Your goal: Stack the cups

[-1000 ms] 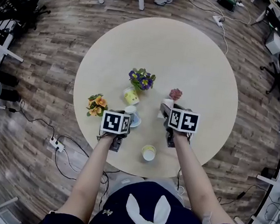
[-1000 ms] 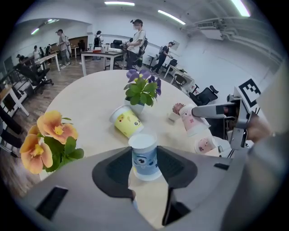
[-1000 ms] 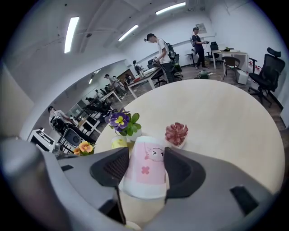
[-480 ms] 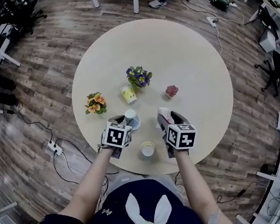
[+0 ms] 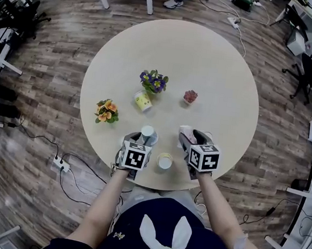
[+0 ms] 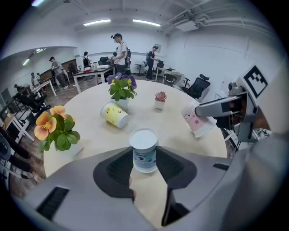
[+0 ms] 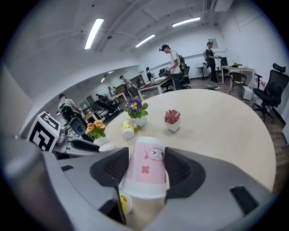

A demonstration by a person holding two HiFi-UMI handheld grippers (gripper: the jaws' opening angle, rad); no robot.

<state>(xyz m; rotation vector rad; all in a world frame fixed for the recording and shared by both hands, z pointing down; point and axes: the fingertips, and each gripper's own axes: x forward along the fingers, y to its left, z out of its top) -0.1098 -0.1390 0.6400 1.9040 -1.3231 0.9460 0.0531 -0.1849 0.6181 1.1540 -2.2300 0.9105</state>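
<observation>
A white cup with blue print [image 6: 145,152] stands upside down between the jaws of my left gripper [image 6: 144,159]. The jaws have just been closing and the pads press on it. My right gripper [image 7: 145,168] is shut on an upturned pink cup [image 7: 146,173], held tilted over the table. Below its rim stands a yellow cup [image 7: 123,204], mouth up. In the head view the yellow cup [image 5: 165,161] sits near the front edge between the left gripper [image 5: 144,139] and the right gripper [image 5: 188,138]. Another yellow cup [image 5: 142,100] lies on its side further back.
On the round table [image 5: 225,73] stand a pot of purple flowers [image 5: 153,82], orange flowers [image 5: 107,110] at the left and a small red succulent [image 5: 190,96]. Desks, chairs and several people fill the room behind. Cables lie on the floor [image 5: 62,163].
Both grippers have come back toward the table's front edge, each bringing its cup along. They now flank the upright yellow cup, which earlier stood well in front of them.
</observation>
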